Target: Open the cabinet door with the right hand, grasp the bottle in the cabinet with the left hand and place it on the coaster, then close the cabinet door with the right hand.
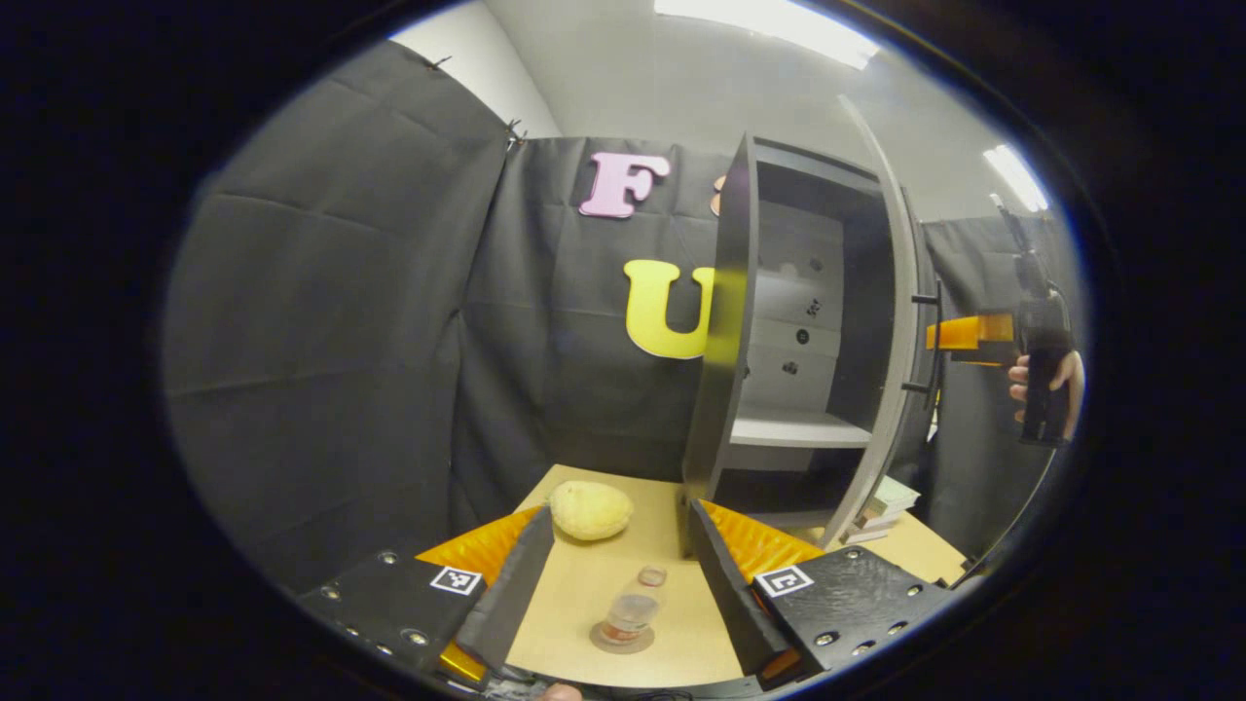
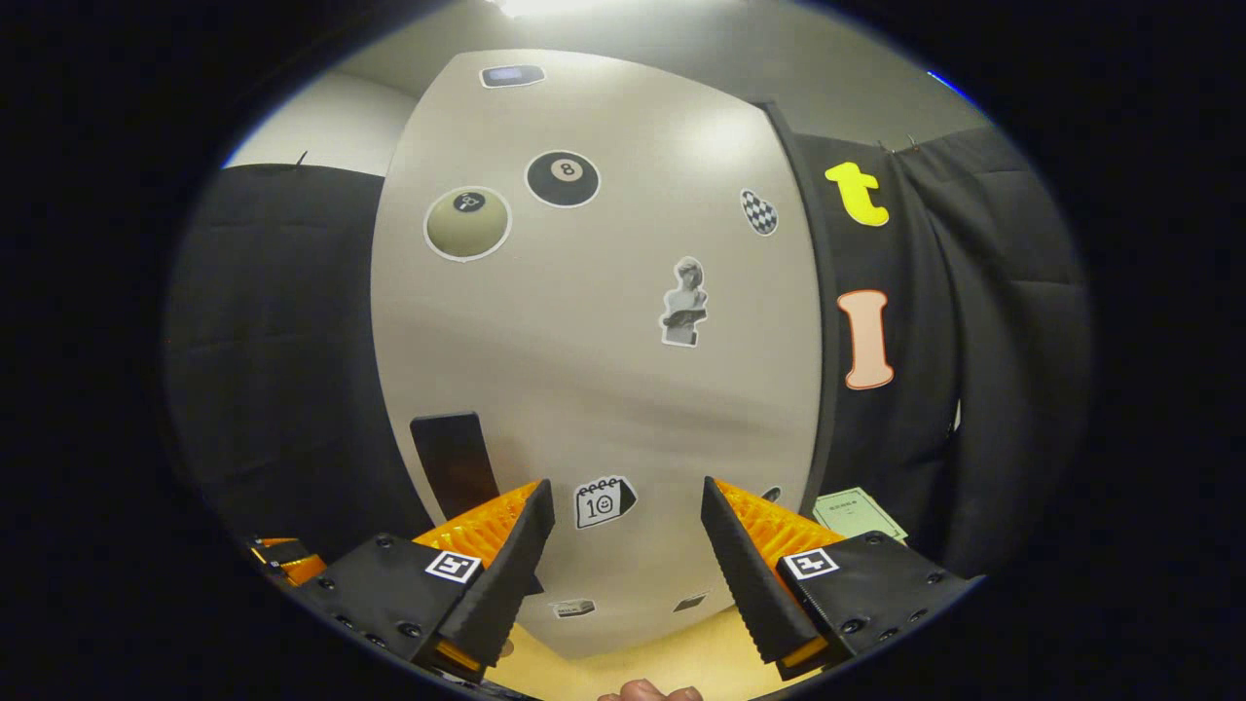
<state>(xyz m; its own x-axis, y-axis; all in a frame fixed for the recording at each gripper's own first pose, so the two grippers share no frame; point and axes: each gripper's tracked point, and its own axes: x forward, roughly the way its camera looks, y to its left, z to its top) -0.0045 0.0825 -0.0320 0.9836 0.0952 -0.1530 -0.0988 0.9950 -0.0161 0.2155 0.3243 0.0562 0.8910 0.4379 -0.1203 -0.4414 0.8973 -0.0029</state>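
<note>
In the left gripper view a small clear bottle [image 1: 631, 613] stands upright on a round coaster [image 1: 623, 640] on the tan table [image 1: 584, 584], low between my left gripper's [image 1: 618, 516] open fingers, which do not touch it. Behind it the dark cabinet [image 1: 725, 331] stands with its grey door [image 1: 891, 341] swung wide and its shelf [image 1: 793, 428] bare. My right gripper [image 1: 964, 333], held by a hand [image 1: 1066, 375], is by the door's handle [image 1: 930, 341]. In the right gripper view the right gripper [image 2: 625, 492] is open, facing the door's stickered outer face [image 2: 604, 321], with the black handle [image 2: 453, 462] to its left.
A pale yellow rounded object [image 1: 589, 509] lies on the table just past the left fingertips. A small clear cap-like piece [image 1: 652, 576] sits beyond the bottle. Stacked books [image 1: 881, 506] lie beside the cabinet's base, and a green booklet [image 2: 857, 511] lies right of the door.
</note>
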